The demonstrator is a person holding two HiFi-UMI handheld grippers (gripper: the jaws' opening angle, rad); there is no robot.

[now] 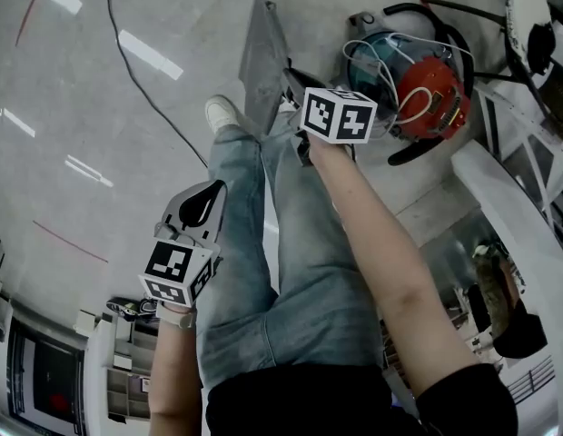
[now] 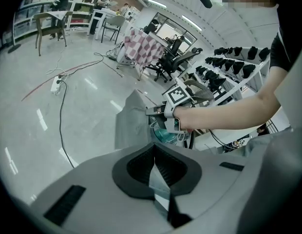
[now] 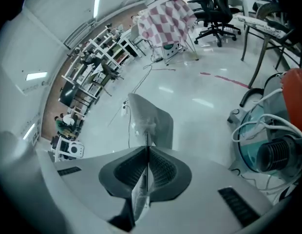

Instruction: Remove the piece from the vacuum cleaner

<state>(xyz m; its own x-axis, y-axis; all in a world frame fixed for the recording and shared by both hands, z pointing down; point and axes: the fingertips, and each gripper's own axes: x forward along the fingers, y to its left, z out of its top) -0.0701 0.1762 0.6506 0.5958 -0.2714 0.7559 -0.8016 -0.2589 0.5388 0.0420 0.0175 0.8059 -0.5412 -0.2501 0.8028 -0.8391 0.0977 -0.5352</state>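
Note:
The vacuum cleaner (image 1: pixel 418 84) is a teal and red canister on the floor with white cord coiled on it; it also shows in the right gripper view (image 3: pixel 275 147). A flat grey piece (image 1: pixel 261 57) is held away from it, to its left. My right gripper (image 1: pixel 289 84) is shut on the piece's edge, and the sheet (image 3: pixel 150 120) runs straight out from between the right gripper's (image 3: pixel 147 149) closed jaws. My left gripper (image 1: pixel 202 203) hangs lower left, shut and empty. From the left gripper (image 2: pixel 155 162) I see the grey piece (image 2: pixel 129 123) and the right gripper (image 2: pixel 160 112).
The person's jeans legs (image 1: pixel 281 243) and white shoe (image 1: pixel 222 112) are below the piece. A black cable (image 1: pixel 141 89) crosses the floor, with a power strip (image 2: pixel 56 84). White shelving (image 1: pixel 522 198) stands at right. Office chairs (image 2: pixel 173 62) and a checkered cloth (image 3: pixel 165 21) stand farther off.

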